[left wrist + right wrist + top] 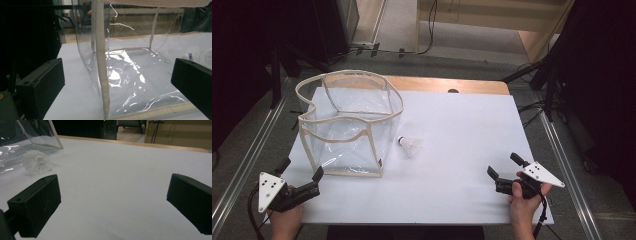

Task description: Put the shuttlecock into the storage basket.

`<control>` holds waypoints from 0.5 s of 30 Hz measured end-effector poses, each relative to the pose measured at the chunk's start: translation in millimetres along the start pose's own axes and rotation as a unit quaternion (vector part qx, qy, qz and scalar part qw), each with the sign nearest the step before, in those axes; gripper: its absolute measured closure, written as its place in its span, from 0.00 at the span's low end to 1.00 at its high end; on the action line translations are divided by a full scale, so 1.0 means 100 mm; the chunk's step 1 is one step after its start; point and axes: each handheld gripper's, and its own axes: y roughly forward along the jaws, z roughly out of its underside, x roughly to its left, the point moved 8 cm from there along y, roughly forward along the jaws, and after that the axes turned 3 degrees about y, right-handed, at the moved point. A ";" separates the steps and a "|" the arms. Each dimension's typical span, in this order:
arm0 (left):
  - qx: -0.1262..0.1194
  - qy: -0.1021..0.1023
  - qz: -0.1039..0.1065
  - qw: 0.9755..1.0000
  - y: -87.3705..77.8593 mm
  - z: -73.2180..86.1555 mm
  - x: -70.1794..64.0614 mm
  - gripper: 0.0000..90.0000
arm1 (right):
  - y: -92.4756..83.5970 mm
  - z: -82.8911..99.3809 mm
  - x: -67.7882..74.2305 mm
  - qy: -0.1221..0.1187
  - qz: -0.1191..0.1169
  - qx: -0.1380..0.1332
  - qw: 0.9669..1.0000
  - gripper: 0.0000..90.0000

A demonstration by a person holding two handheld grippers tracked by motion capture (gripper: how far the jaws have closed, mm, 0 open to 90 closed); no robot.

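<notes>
A clear plastic bag (348, 122) with cream fabric trim stands open-topped on the white table at the left. Its near corner seam (101, 62) rises straight ahead in the left gripper view. A white shuttlecock (410, 145) lies on its side just right of the bag; it also lies at the upper left of the right gripper view (36, 161). My left gripper (301, 170) is open at the front left corner, just short of the bag. My right gripper (505, 166) is open at the front right, well apart from the shuttlecock, with nothing between its jaws.
The white table top (462, 130) has a wooden strip along its far edge (452, 85). Dark stands and cables flank the table on both sides. Metal rails (242, 165) run along the floor left and right.
</notes>
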 end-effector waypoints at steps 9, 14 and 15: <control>0.000 0.001 -0.004 1.000 -0.02 0.01 0.00 0.00 | 0.06 -0.10 0.18 -0.017 -0.024 0.016 0.999 0.00; 0.000 0.003 -0.006 1.000 -0.01 0.01 -0.01 0.00 | 0.12 -0.19 0.32 -0.037 -0.031 0.026 0.999 0.00; 0.000 0.005 -0.005 1.000 -0.01 0.01 -0.01 0.00 | 0.12 -0.21 0.35 -0.040 -0.034 0.027 0.998 0.00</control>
